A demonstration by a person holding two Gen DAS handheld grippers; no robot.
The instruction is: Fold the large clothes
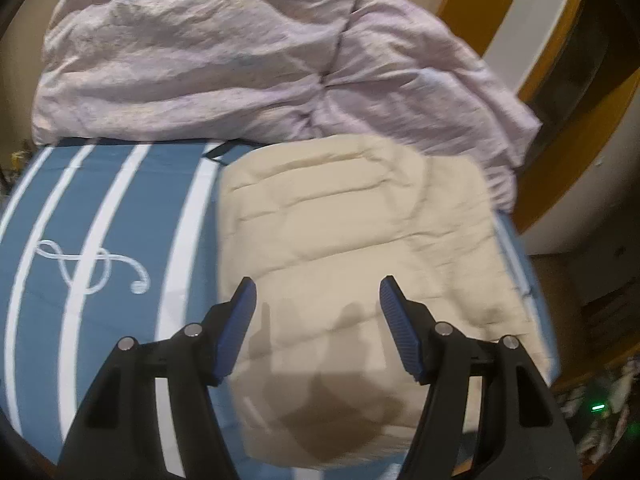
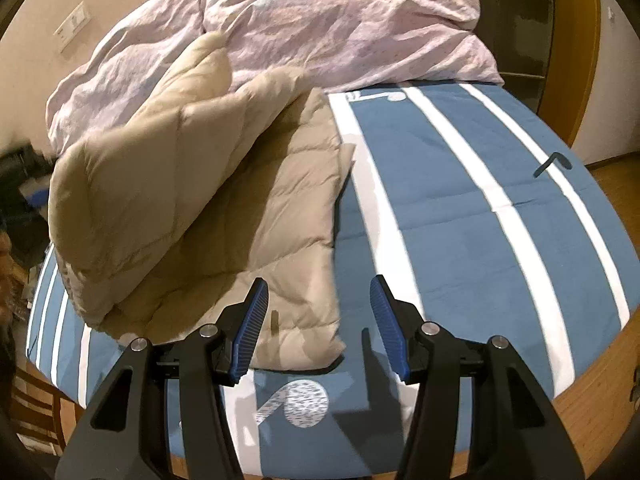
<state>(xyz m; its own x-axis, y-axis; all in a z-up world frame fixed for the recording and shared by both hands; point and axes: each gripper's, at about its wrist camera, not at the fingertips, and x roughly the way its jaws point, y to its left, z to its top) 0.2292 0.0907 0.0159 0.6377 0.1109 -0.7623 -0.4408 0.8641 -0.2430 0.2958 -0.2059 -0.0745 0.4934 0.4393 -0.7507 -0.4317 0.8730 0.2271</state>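
Note:
A beige quilted puffer garment (image 1: 360,240) lies on the blue bed sheet with white stripes (image 1: 120,208). My left gripper (image 1: 318,290) is open and empty, hovering just above the garment's near part. In the right wrist view the same garment (image 2: 248,216) lies partly folded, its left portion raised and doubled over (image 2: 132,184). My right gripper (image 2: 318,290) is open and empty, above the garment's near right corner and the sheet (image 2: 480,208).
A crumpled pale pink duvet (image 1: 224,60) is piled at the far end of the bed, also in the right wrist view (image 2: 340,24). A wooden bed frame edge (image 2: 592,376) shows at right. A wooden door frame (image 1: 560,92) stands beyond the bed.

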